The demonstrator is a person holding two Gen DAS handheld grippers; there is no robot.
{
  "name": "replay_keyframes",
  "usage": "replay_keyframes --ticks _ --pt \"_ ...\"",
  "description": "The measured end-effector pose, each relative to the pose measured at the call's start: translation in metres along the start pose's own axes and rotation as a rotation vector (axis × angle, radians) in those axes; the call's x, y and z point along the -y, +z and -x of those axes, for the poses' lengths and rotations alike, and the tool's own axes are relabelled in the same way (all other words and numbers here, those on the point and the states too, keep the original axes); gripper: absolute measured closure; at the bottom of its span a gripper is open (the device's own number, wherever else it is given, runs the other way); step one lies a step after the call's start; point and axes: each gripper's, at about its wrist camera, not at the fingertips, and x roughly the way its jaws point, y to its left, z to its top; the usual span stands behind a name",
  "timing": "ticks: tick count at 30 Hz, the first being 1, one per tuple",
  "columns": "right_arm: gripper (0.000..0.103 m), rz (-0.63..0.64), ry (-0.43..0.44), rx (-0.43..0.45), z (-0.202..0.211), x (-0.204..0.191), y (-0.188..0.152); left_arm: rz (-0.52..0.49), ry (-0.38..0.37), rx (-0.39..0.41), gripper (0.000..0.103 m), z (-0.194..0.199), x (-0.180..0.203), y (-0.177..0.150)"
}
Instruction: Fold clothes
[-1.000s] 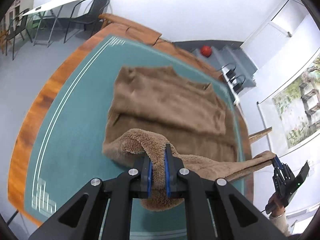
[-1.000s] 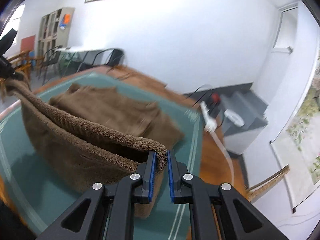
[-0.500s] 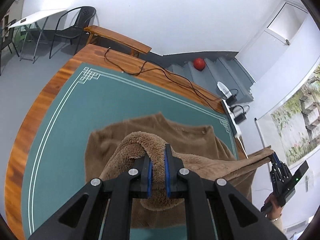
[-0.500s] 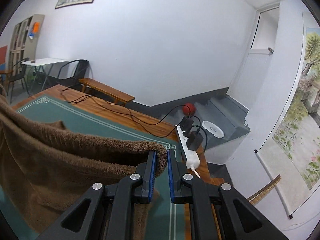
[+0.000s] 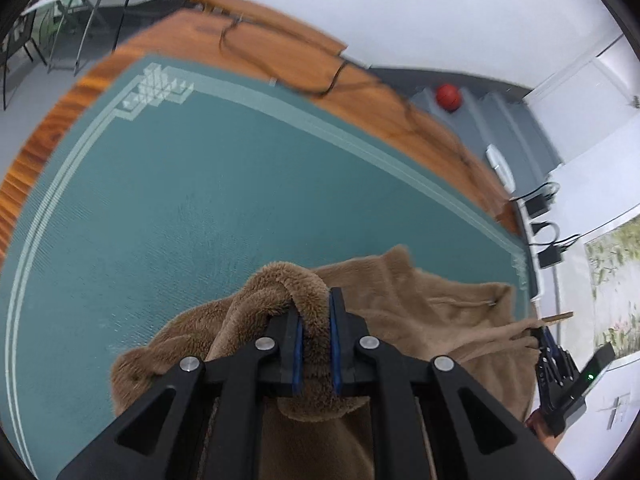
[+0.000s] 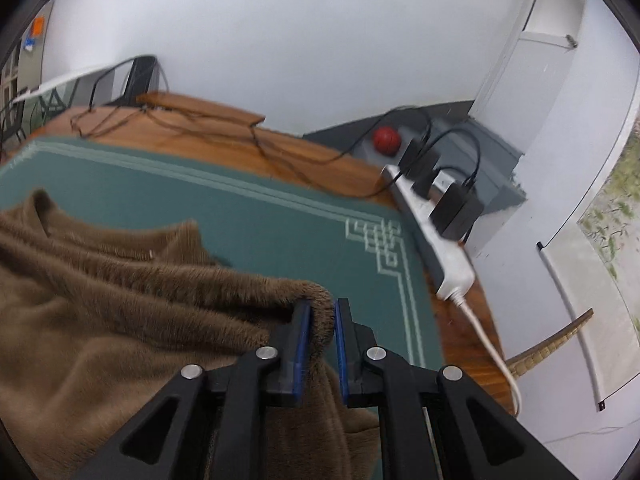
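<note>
A brown fleece garment lies bunched on the near part of a teal mat on a wooden table. My left gripper is shut on a thick fold of the garment's edge. My right gripper is shut on another corner of the same garment. The right gripper also shows at the right edge of the left wrist view, holding the stretched edge. Part of the garment is hidden under both grippers' bodies.
A white power strip with black adapters lies on the table's right edge, its cables running across the wood. A red ball sits on grey steps beyond. Chairs and a bench stand at the far left.
Both grippers pulled the garment toward the near side of the mat. It now covers less of the mat, and more bare teal shows beyond it. Both stayed shut on it.
</note>
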Motion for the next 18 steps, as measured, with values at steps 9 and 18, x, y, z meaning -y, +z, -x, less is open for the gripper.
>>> replay_keyframes --ticks 9,18 --pt "0.020 -0.141 0.117 0.043 0.029 0.024 0.003 -0.005 -0.203 0.138 0.024 0.052 -0.004 0.000" --pt "0.020 0.041 0.286 -0.031 0.042 -0.034 0.009 -0.158 -0.154 0.046 0.023 0.032 0.035 -0.025"
